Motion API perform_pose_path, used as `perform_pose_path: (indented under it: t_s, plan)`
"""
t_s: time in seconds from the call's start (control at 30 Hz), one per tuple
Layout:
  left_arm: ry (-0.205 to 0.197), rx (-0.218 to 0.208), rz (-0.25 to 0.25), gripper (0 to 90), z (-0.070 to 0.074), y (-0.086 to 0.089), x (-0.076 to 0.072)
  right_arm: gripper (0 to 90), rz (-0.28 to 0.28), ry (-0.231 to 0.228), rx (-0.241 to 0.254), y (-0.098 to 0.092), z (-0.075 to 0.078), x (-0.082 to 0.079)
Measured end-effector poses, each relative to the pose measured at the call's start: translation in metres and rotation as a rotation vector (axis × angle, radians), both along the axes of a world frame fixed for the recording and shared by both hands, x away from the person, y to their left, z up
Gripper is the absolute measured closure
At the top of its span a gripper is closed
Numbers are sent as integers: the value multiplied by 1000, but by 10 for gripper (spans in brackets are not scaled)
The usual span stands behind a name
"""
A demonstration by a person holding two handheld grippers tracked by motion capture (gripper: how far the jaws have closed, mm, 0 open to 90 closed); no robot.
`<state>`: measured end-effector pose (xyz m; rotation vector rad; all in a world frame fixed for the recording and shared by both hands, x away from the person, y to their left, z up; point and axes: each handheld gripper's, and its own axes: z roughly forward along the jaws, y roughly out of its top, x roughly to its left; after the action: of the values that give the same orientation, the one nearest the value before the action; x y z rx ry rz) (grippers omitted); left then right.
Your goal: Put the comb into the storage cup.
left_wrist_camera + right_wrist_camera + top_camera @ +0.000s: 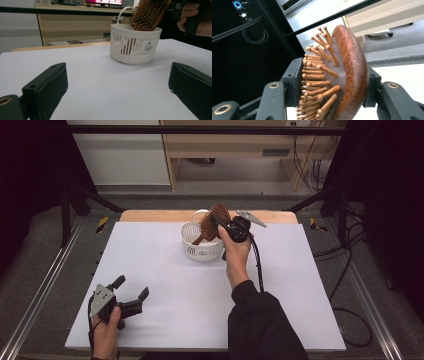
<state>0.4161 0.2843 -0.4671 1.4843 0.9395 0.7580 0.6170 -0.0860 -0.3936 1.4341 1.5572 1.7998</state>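
Brown wooden paddle hairbrush [214, 222], with round-tipped wooden bristles, is seen just above centre of the high view, tilted, its handle lowered into a small white slotted plastic basket [201, 249] and its head risen above the rim. The head is gripped by the right hand-held gripper [223, 223], which is held in the person's right hand [234, 251] reaching up from the lower middle of that frame. In the right gripper view the brush head [342, 75] is seen between the two black jaws: the bristle tips are met by the jaw at the left of the frame and the smooth rounded back by the jaw at the right, so the jaws are seen closed on the brush at about half of their span. The basket is stood on the white counter [165, 270] towards its far edge, and a looped handle and a small label can be made out on it in the left gripper view [136, 45], at the upper right of that frame, with the brush [147, 15] leaned against its rim. The left hand-held gripper [131, 291] is found at the lower left of the high view, well apart from the basket, held low over the counter in the left hand [107, 327]; its jaws are spread wide with nothing between them.
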Motion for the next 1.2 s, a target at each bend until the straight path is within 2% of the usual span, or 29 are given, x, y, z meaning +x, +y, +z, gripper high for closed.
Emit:
perform_pose_path:
  t_s: [0.4, 0.7, 1.2]
  plan:
    - [-1, -2, 5, 25, 0, 1, 0, 450, 1, 9, -19, -4, 0, 1]
    - [0, -2, 6, 25, 0, 1, 0, 432, -2, 4, -58, -7, -1, 1]
    - [0, -3, 8, 25, 0, 1, 0, 426, 1, 15, -60, -10, -2, 2]
